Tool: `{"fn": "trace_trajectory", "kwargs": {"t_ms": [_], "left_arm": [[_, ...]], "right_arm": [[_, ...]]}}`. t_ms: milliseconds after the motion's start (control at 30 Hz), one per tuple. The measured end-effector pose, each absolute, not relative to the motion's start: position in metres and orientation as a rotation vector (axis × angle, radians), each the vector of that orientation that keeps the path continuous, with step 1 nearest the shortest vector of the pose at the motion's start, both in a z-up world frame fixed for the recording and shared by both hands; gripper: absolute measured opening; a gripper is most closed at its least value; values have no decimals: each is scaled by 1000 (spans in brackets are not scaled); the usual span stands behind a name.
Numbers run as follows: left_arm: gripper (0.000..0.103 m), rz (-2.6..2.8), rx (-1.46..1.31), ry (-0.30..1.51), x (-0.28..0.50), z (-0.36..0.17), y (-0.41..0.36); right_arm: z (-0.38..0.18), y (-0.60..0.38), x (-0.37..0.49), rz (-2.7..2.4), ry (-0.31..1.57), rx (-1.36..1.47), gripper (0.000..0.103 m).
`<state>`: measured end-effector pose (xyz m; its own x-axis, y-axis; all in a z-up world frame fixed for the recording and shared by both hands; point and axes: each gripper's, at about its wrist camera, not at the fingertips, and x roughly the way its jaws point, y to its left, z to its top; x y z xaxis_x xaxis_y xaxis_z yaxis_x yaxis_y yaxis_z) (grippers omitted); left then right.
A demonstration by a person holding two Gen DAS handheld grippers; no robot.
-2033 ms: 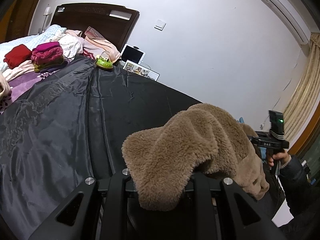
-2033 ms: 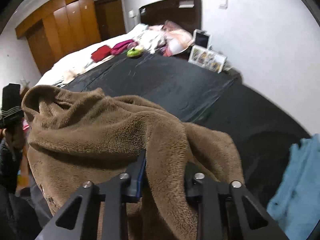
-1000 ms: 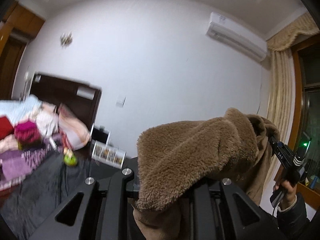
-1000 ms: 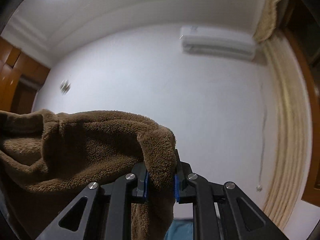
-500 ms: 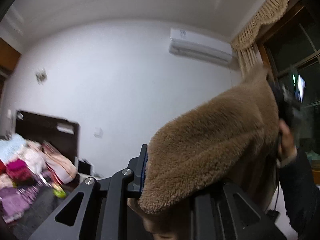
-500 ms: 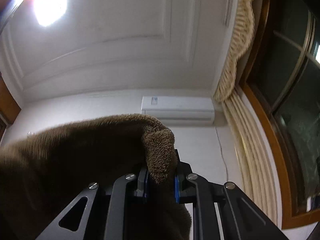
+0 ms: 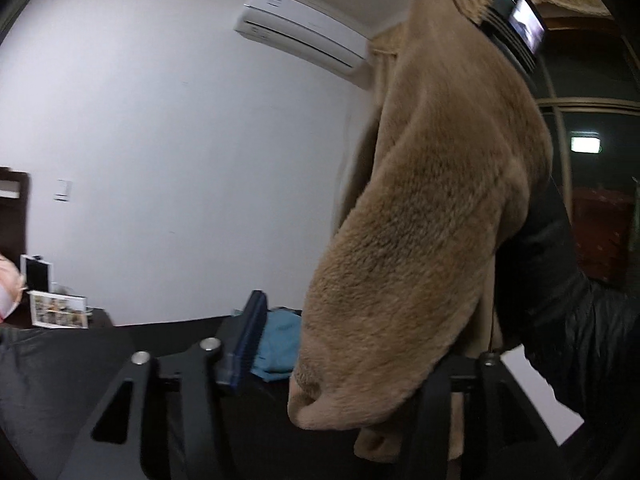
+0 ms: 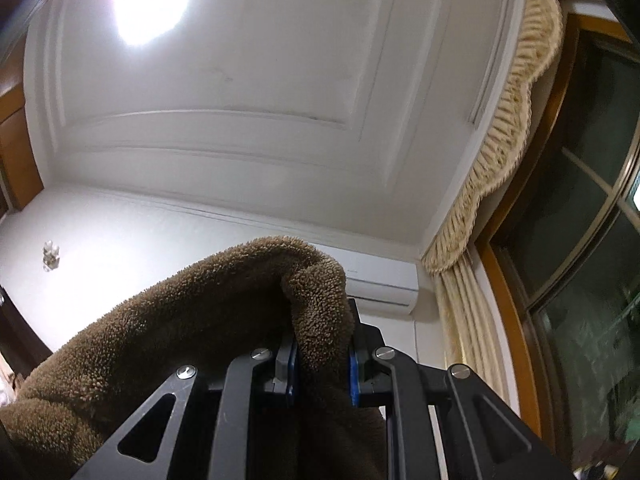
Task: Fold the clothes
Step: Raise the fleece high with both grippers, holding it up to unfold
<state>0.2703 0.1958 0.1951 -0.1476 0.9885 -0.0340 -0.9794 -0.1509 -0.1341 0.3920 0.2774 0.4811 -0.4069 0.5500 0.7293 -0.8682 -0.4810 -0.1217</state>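
Note:
A brown fleece garment (image 7: 432, 216) hangs in the air from the upper right of the left wrist view. There the right gripper's camera unit (image 7: 520, 32) holds its top. In the right wrist view my right gripper (image 8: 322, 356) points up at the ceiling, shut on a fold of the fleece (image 8: 316, 280). My left gripper (image 7: 352, 344) points level and its jaws are opening. Its left blue pad (image 7: 244, 340) stands clear of the cloth. The fleece droops over the right finger and hides it.
A person's dark sleeve (image 7: 560, 300) reaches up behind the fleece. Below lie a black sheet (image 7: 60, 360) and a teal garment (image 7: 278, 340). A photo frame (image 7: 58, 309) stands by the wall under an air conditioner (image 7: 300, 32). A window (image 7: 592, 184) and curtain (image 8: 520, 120) are at the right.
My left jaws have parted and let go of the fleece, and that view has swung right toward the window. The right gripper has risen and tilted up, still clamped on the fleece.

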Motion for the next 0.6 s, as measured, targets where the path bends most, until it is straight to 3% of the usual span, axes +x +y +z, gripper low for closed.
{"fn": "trace_trajectory", "kwargs": {"t_ms": [267, 333, 400, 500, 600], "left_arm": [[66, 1645, -71, 0, 298, 193, 216], [58, 1659, -82, -14, 296, 198, 217], [34, 1692, -104, -37, 286, 205, 215], [25, 1808, -146, -100, 261, 220, 202], [22, 1938, -136, -202, 240, 240, 174]], "right_arm": [[482, 282, 402, 1981, -613, 769, 19], [482, 285, 403, 1973, -620, 764, 19], [482, 289, 404, 1965, -625, 761, 19], [482, 300, 406, 1952, -609, 750, 19], [478, 315, 406, 1947, -575, 728, 19]]}}
